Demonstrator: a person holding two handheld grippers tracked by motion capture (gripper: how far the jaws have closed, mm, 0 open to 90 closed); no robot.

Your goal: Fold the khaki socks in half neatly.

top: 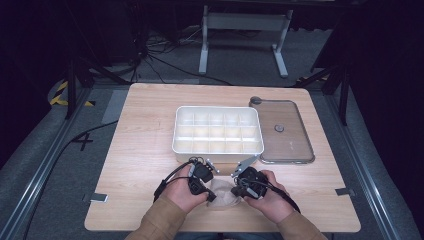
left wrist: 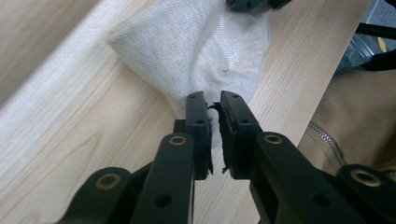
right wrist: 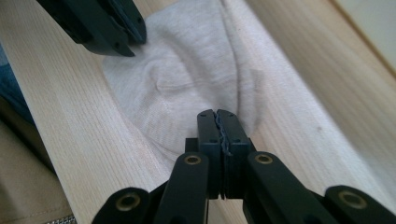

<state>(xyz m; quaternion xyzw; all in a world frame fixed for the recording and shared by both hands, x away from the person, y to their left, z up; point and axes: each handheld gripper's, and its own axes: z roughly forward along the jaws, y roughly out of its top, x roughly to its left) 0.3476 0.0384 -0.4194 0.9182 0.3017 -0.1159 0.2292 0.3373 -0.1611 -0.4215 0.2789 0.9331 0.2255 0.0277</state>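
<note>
Here both tools, left (left wrist: 213, 100) and right (right wrist: 217, 116), pinch the sock (right wrist: 196, 79) before the empty divided box (top: 218, 131).

One table (top: 150, 150). One tray (top: 218, 146) on it, white, divided: fifteen cells, three rows of five. One lid (top: 295, 145), clear, one knob (top: 279, 128) at its middle, just right of tray. One sock (top: 223, 196), pale beige, near side of tray. Two grippers near side of tray: left gripper (top: 206, 194), right gripper (top: 239, 190), one at each end of sock, two black jaws each. Two hands. Two tan sleeves. One metal stand (top: 245, 30) on floor beyond tray.
</note>
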